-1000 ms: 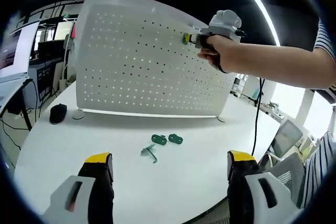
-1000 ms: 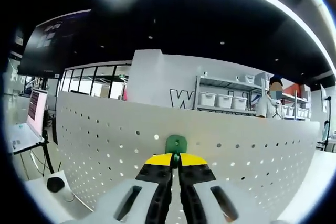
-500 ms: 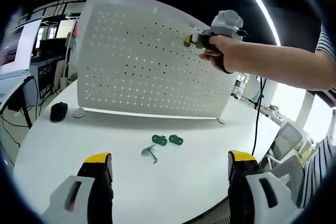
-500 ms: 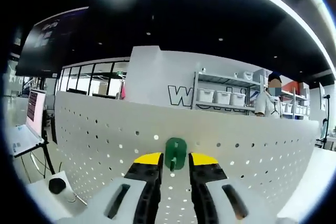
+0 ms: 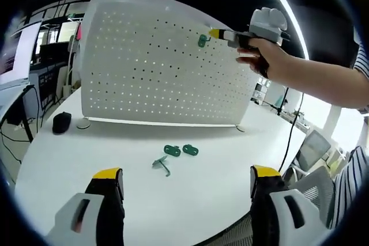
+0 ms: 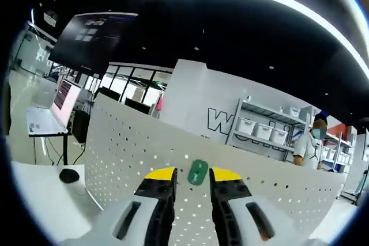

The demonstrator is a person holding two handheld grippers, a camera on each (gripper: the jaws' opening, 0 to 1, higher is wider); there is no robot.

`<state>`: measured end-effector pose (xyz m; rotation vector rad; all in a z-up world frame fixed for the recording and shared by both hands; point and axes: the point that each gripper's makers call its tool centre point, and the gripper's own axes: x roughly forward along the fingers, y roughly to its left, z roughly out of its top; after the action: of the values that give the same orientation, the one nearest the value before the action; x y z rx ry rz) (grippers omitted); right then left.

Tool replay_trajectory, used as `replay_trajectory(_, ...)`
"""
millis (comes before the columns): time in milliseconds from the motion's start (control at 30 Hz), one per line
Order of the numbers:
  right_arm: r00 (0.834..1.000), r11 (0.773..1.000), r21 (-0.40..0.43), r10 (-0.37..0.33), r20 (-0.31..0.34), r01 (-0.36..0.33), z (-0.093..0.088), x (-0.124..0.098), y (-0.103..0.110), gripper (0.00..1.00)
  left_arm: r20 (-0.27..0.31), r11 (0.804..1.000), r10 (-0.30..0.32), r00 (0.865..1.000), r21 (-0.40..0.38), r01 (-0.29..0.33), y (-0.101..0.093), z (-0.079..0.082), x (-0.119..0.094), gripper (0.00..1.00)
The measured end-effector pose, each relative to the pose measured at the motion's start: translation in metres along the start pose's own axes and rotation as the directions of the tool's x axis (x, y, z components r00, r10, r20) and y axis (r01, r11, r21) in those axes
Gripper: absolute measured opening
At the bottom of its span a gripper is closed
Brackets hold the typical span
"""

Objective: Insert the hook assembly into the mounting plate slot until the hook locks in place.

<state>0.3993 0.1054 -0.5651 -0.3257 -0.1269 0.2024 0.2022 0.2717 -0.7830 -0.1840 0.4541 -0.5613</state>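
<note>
A green hook (image 5: 202, 40) hangs on the upright white perforated mounting plate (image 5: 144, 67) near its top right. In the left gripper view my right gripper (image 5: 215, 33), held by a hand (image 5: 262, 56), hovers just right of the hook, a small gap apart. In the right gripper view the green hook (image 6: 198, 172) sits on the plate (image 6: 127, 159) between the jaws of the open right gripper (image 6: 193, 178), untouched by its yellow fingertips (image 6: 161, 174). My left gripper (image 5: 187, 176) stands wide open low over the table. Two green plates (image 5: 172, 150) and a loose hook (image 5: 162, 165) lie on the table.
The round white table (image 5: 86, 165) carries a black mouse (image 5: 60, 122) at the left, by the plate's foot. A cable (image 5: 282, 136) hangs at the right beside an office chair (image 5: 314, 149). Desks and screens stand at the far left. Shelves (image 6: 259, 131) and a person (image 6: 314, 145) are behind the plate.
The right gripper opened, let go of the green hook and drew back a little from the plate. The hook stays on the plate. The left gripper has not changed.
</note>
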Motion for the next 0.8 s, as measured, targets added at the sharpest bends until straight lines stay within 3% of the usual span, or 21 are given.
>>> replay_trajectory(200,0.994,0.997,0.051,0.061,-0.086,-0.057,-0.032,-0.036,0.004,0.20,-0.010,1.000,-0.006,1.000,0.009,0.006,-0.002,-0.002,0.000,0.93)
replay_trajectory(400,0.980,0.995,0.039,0.095,-0.177,-0.090,-0.071,-0.068,0.007,0.20,-0.029,0.999,-0.014,0.999,0.045,0.015,-0.007,-0.005,0.001,0.93)
replay_trajectory(800,0.956,0.991,0.096,0.121,-0.267,-0.099,-0.103,-0.100,0.013,0.23,-0.041,0.999,-0.027,0.999,0.029,0.028,-0.009,-0.008,0.002,0.95)
